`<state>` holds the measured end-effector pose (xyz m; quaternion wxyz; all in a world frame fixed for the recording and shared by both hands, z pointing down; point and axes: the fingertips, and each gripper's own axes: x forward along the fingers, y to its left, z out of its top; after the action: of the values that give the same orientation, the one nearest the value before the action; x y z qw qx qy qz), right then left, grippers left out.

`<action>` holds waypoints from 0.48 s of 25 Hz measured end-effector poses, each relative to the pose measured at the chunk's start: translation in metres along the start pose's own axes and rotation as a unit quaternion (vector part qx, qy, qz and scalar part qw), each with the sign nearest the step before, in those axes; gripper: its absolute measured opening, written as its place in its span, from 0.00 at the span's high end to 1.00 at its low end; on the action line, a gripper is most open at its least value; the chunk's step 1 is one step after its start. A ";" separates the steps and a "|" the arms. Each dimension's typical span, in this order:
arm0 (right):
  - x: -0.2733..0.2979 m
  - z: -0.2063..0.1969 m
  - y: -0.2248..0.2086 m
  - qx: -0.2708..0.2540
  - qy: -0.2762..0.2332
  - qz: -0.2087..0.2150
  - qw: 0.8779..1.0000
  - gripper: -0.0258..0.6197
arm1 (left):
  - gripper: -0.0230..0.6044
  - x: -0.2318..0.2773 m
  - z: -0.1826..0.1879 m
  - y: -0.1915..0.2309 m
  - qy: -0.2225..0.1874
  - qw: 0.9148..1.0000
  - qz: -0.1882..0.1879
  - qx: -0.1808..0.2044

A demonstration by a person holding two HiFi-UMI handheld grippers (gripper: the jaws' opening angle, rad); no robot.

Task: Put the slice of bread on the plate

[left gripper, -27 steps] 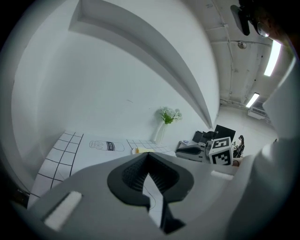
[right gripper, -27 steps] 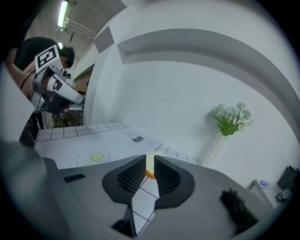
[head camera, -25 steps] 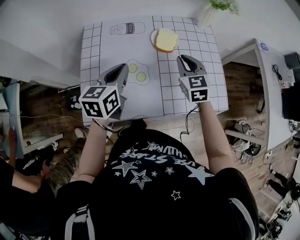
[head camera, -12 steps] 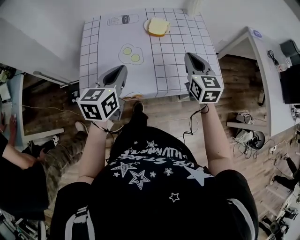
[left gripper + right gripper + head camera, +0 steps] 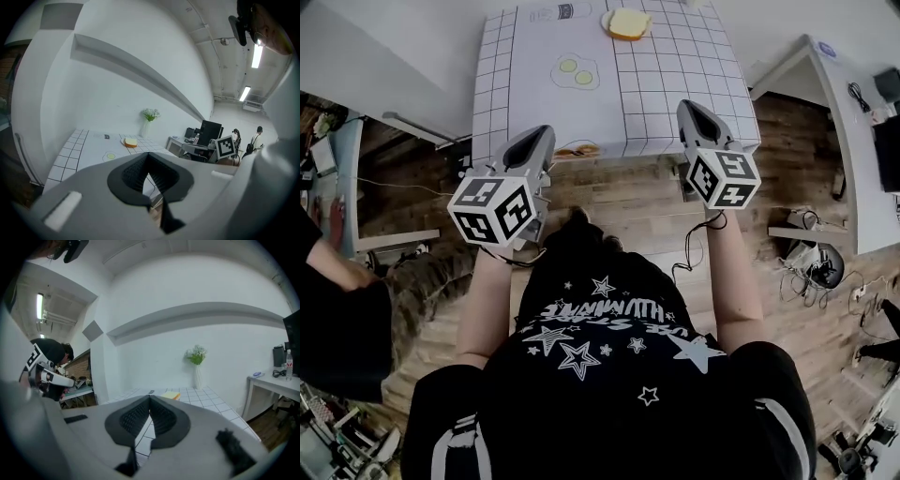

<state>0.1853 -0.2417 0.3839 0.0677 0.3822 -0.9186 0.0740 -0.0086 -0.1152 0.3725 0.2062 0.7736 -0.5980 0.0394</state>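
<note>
Now left gripper (image 5: 540,137) and right gripper (image 5: 691,107) hang pinched shut, empty; bread slice (image 5: 629,22) lies far back, seemingly on plate (image 5: 606,20).

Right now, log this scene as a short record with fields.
bread: slice of bread lies on the plate
place: far end of the table, which has a grid-pattern cover
left hand-held gripper: shut, empty, by the table's near edge
right hand-held gripper: shut, empty, by the table's near edge
other: vase with flowers beyond the bread
task: looks done
</note>
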 end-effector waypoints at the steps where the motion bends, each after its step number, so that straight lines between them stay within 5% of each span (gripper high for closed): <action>1: -0.003 -0.001 0.005 0.002 -0.002 0.002 1.000 0.94 | 0.95 -0.004 0.000 0.000 0.002 1.000 0.001 0.003; 12: -0.019 -0.001 0.067 0.003 0.005 -0.024 1.000 0.94 | 0.95 -0.035 -0.008 0.012 0.026 0.998 -0.052 0.003</action>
<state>0.1514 -0.1818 0.3759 0.0733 0.4042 -0.9085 0.0768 -0.0284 -0.0832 0.3726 0.2215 0.8031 -0.5509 0.0502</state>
